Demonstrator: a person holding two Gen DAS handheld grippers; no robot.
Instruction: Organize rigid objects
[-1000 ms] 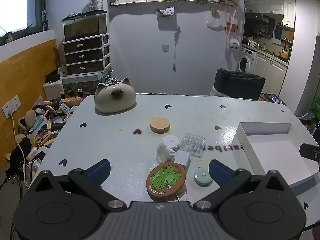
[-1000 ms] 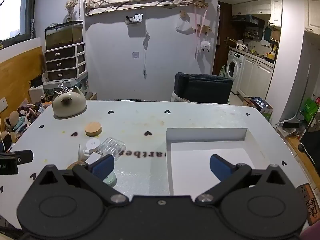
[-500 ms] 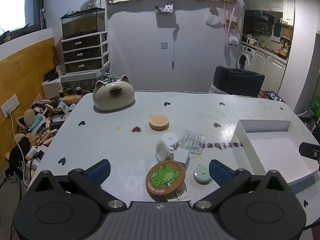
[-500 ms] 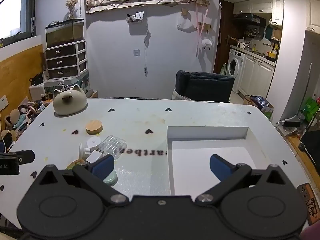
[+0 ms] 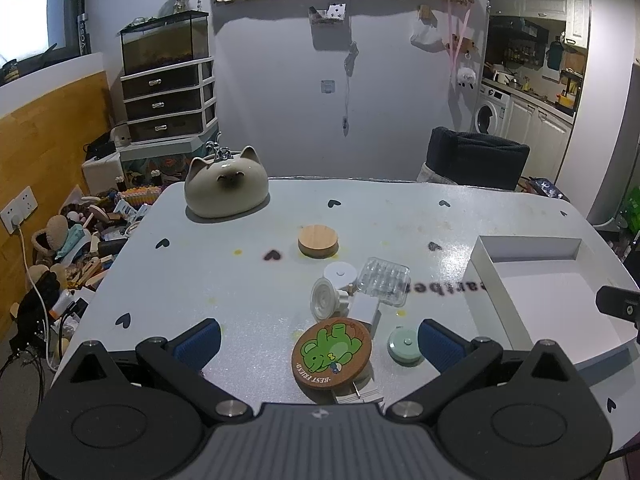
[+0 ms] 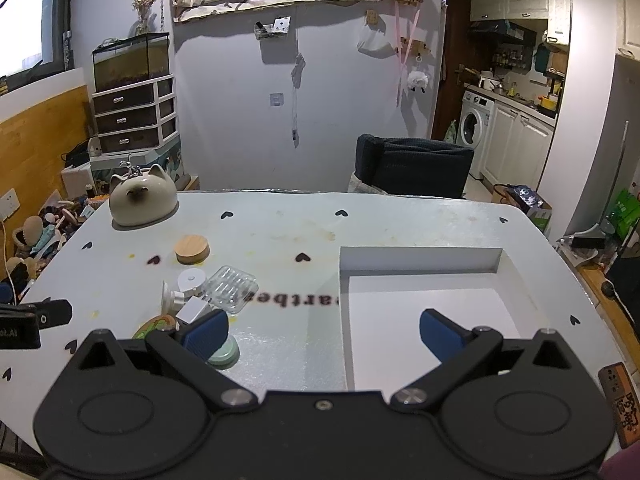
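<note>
A small pile of objects lies mid-table: a round coaster with a green bear (image 5: 331, 354), a mint round case (image 5: 405, 346), a clear plastic tray (image 5: 383, 287), a white disc (image 5: 339, 271), a white reel (image 5: 323, 305), a white block (image 5: 365, 307) and a wooden lid (image 5: 318, 241). My left gripper (image 5: 318, 344) is open and empty, just before the coaster. My right gripper (image 6: 324, 330) is open and empty, above the white box's (image 6: 420, 258) left edge. The clear tray (image 6: 231, 288), the wooden lid (image 6: 192, 248) and the mint case (image 6: 224, 356) show in the right wrist view.
A cat-shaped ceramic pot (image 5: 226, 194) stands at the table's far left. The white box (image 5: 528, 246) lies open at the right. A dark chair (image 5: 476, 160) stands behind the table. Clutter covers the floor at the left (image 5: 72, 248).
Both grippers have risen and eased back slightly, so the objects sit a little lower in view. Both stay open. Nothing on the table has moved.
</note>
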